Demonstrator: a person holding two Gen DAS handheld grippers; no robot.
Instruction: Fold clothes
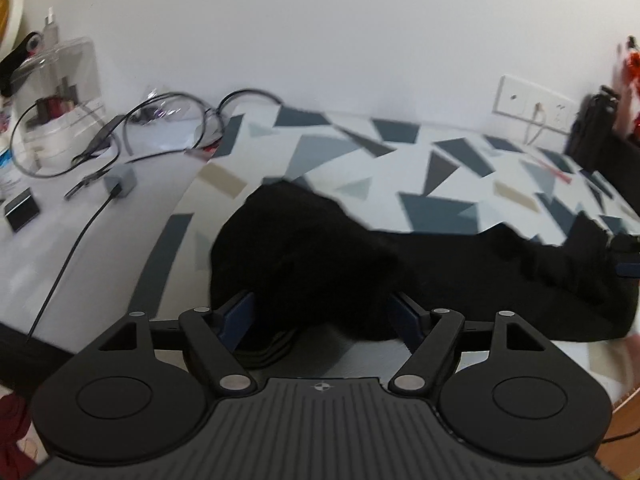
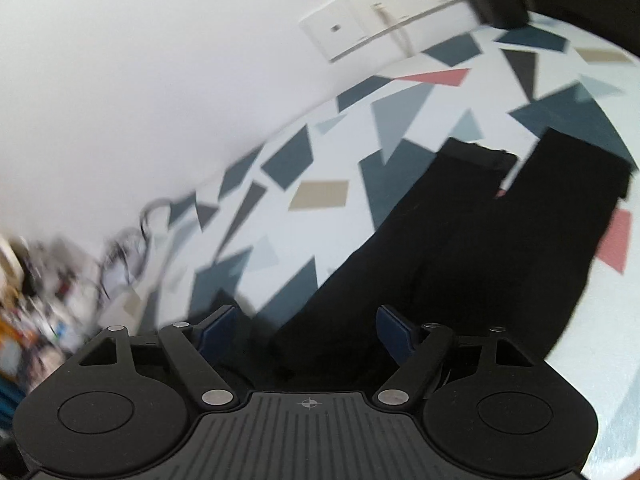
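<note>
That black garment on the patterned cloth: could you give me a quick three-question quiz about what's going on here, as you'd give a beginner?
1. True or false: the black garment lies on a plain red cloth.
2. Which part of it shows in the right wrist view? A) two legs B) a hood C) a collar
3. Fill in: both the left gripper and the right gripper have jaws standing ____.

Key: 1 false, it is the triangle-patterned cloth; 2 A; 3 open.

Home: patterned tablecloth [image 1: 400, 160], wall sockets [image 1: 534, 102]
</note>
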